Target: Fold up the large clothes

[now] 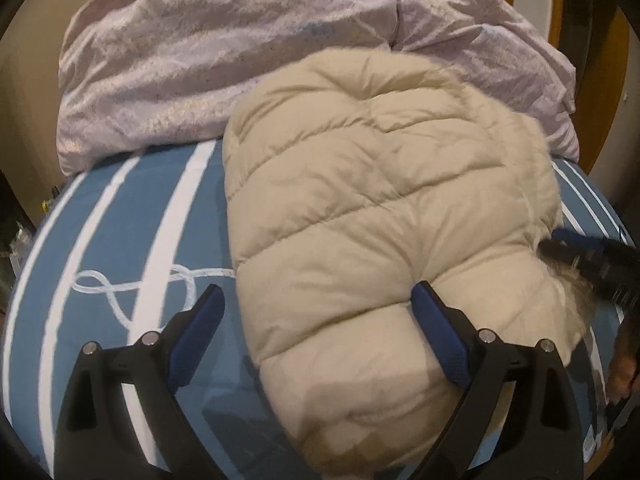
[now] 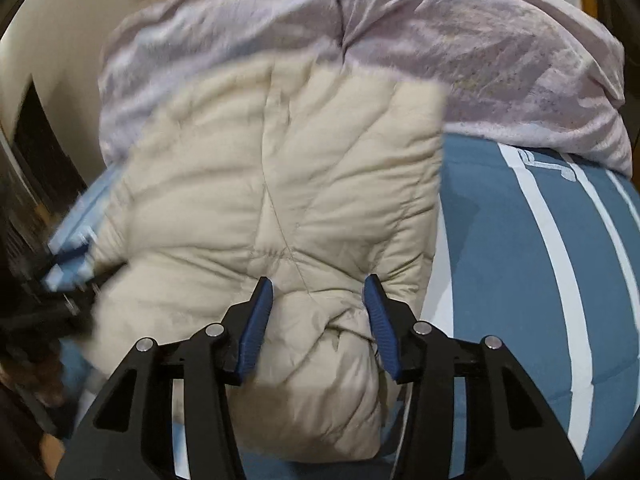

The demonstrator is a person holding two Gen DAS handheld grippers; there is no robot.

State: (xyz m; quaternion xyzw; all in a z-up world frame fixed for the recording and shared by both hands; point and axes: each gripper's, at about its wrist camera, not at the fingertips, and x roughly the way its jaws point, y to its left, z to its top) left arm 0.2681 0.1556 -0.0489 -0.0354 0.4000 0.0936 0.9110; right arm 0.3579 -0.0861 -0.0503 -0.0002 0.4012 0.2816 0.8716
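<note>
No brand, label or readable writing shows anywhere; the only marking is a white looped line on the bedcover [image 1: 120,248], a blue cloth with broad white stripes, which fills the view to the left of the left gripper [image 1: 316,312].

That gripper's blue-padded jaws stand wide apart. The left pad hangs over bare bedcover, while the right pad presses into the puffy edge of the jacket [image 1: 380,208], gripping nothing.

The jacket is a cream quilted down coat, stitched in soft padded bands and folded into a thick bundle. It lies on the bed with its long axis running away from the grippers toward the duvet [image 1: 224,56], a crumpled pale lilac heap beyond it. A fluffy trim runs along the jacket's right side.

Further right, the right gripper [image 2: 318,304] has its jaws closed partway on a bunched fold at the jacket's near end, pads pressing both sides. Striped bedcover lies to its right.
</note>
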